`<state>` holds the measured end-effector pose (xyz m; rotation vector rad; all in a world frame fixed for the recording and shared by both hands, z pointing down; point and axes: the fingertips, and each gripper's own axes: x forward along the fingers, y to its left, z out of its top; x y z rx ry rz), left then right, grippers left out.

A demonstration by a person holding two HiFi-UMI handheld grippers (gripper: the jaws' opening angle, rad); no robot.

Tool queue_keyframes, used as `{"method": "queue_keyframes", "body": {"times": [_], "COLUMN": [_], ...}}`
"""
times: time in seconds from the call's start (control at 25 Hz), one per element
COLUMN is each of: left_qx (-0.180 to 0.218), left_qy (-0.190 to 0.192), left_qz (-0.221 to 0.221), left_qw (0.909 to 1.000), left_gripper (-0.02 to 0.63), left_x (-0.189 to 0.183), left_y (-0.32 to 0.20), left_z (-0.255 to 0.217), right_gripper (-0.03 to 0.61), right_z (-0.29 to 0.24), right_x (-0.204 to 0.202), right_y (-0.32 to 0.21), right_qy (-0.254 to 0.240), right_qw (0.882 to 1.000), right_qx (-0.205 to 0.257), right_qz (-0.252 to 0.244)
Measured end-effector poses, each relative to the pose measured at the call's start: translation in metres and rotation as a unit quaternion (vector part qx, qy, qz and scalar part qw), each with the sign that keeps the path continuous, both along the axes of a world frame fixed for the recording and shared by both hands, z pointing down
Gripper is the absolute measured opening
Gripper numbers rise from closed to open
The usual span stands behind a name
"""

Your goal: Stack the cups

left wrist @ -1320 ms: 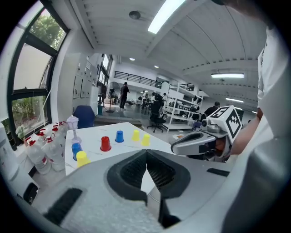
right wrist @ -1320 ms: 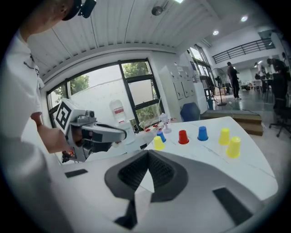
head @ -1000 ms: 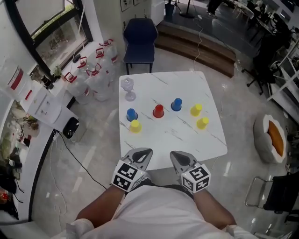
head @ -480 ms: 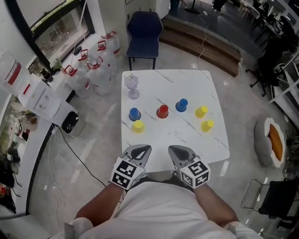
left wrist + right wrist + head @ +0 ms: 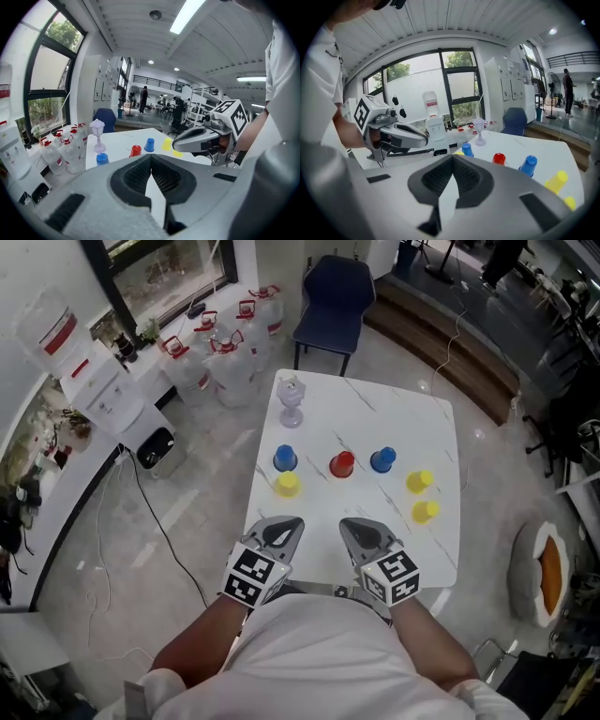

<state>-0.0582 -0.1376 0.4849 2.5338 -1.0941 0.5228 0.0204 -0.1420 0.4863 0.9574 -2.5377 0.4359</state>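
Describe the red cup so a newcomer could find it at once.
Start at the white square table. In the row of small cups across its middle, the red cup stands between the left blue cup and the right blue cup. It is the only red one.

The near edge of the tabletop point(image 5: 442, 554) hides behind the left gripper point(image 5: 279, 526) and the right gripper point(image 5: 361, 526), low in the head view. The person's arms run off the bottom of that frame. In the left gripper view, one yellow cup point(image 5: 177, 153) sits mostly behind the right gripper. In the right gripper view, a second yellow cup point(image 5: 459, 152) only peeks over the grey jaws. People far back are too small to tell.
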Motion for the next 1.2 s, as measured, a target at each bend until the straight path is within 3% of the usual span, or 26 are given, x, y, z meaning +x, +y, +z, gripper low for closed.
{"method": "queue_keyframes", "body": {"times": [0.2,0.4,0.56,0.72,1.0,1.2], "left_qx": [-0.005,-0.026,-0.029,-0.045,-0.060,-0.069], "left_qy": [-0.014,-0.023,-0.034,-0.041,-0.046,-0.045], "left_qz": [-0.035,-0.064,-0.088,-0.108,-0.123,-0.123], "left_qw": [0.9993,0.9973,0.9951,0.9923,0.9895,0.9890], "left_gripper": [0.008,0.008,0.008,0.008,0.008,0.008], "left_x": [-0.011,-0.032,-0.053,-0.075,-0.102,-0.113], "left_y": [0.002,0.013,0.022,0.033,0.046,0.048], "left_z": [0.004,0.017,0.024,0.028,0.035,0.039], "right_gripper": [0.006,0.008,0.099,0.168,0.270,0.270], "right_z": [0.015,0.049,0.079,0.107,0.139,0.146], "right_x": [-0.013,-0.052,-0.086,-0.108,-0.131,-0.141], "right_y": [-0.012,-0.023,-0.041,-0.067,-0.103,-0.109], "right_qy": [0.025,0.085,0.123,0.165,0.191,0.196], "right_qw": [0.999,0.990,0.982,0.975,0.972,0.972], "right_qx": [0.000,0.024,0.032,0.030,0.000,-0.012], "right_qz": [-0.042,-0.108,-0.139,-0.145,-0.134,-0.130]}}
